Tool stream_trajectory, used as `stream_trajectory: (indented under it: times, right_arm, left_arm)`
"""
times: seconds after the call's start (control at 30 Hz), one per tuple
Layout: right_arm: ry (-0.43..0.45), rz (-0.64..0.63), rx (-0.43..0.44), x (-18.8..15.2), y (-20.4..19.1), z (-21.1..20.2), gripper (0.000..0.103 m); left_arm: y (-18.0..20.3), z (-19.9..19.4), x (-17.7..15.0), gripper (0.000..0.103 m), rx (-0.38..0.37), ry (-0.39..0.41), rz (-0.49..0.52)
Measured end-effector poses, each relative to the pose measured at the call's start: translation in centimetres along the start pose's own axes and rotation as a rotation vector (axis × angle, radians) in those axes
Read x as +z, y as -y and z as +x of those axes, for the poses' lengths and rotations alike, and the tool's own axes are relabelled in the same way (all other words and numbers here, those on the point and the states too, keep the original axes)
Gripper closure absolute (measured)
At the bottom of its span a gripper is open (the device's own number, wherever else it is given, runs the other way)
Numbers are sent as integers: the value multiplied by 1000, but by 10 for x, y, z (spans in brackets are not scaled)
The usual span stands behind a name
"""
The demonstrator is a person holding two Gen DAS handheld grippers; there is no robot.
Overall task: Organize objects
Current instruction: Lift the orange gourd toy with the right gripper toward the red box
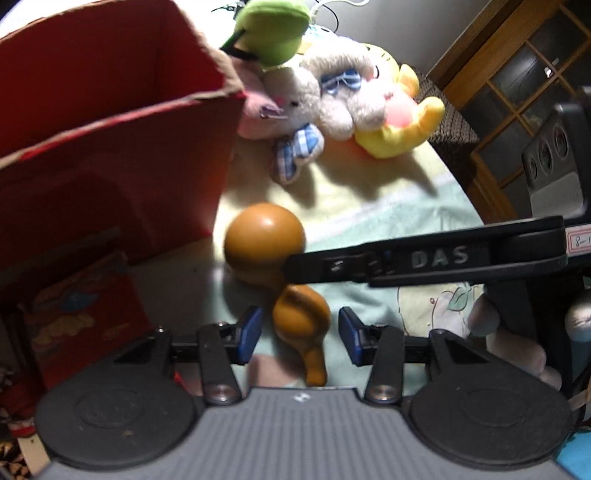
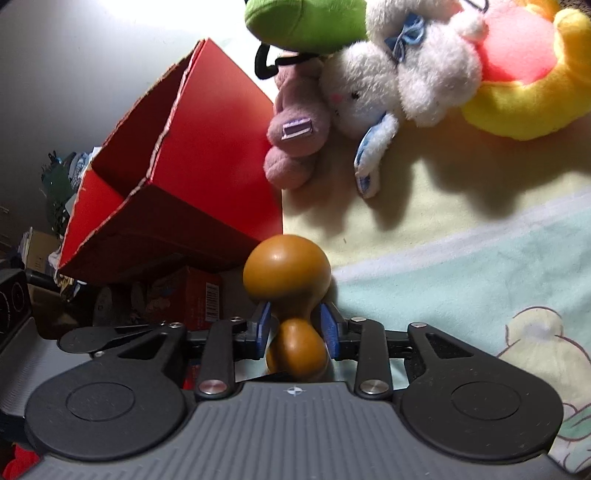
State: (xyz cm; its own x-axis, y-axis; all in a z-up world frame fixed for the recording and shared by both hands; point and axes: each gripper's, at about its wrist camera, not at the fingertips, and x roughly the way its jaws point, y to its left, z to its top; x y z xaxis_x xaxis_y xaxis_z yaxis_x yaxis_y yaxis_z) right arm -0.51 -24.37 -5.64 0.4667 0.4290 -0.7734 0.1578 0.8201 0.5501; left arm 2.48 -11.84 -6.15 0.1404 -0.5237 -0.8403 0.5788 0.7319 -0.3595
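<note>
A brown gourd [image 1: 264,240] lies on the pastel blanket [image 1: 388,206] beside an open red cardboard box [image 1: 110,155]. My right gripper [image 2: 295,326] is shut on the gourd's [image 2: 286,266] narrow waist; its black finger reaches in from the right in the left wrist view [image 1: 369,264]. My left gripper [image 1: 300,334] is open, its blue pads either side of the gourd's small lobe [image 1: 301,317], not touching. Plush toys lie beyond: a white rabbit [image 1: 332,99], a yellow toy [image 1: 399,125], a green one [image 1: 273,29] and a pink one [image 2: 295,144].
The red box [image 2: 177,166] stands at the blanket's left edge. A smaller printed red box [image 1: 81,317] lies below it. A wooden cabinet with glass panes [image 1: 517,92] stands at the right. A grey device [image 1: 554,173] sits near the right edge.
</note>
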Motion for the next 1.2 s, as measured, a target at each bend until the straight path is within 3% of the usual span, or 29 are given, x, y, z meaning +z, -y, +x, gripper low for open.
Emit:
stream_trajectory:
  times: [0.3,0.47,0.63,0.97,1.2]
  right_arm:
    - [-43,28,43,-1,12,19,64]
    - [-47,63,83,1,23,17,65]
    - [-34,39,111,0,25,-1,66]
    - [108,18,205,13,11,-74,66]
    - [205,-65,251,45,-31,-86,66]
  left_arm:
    - [-6,20,6,61,27,-36,-51]
    - [5,20,7,61,75,-21,-12]
    - [14,12,9,61,68,-2,14]
    - [45,-53,23,61,22,157,121]
    - [41,-107,43,61,17,284,161]
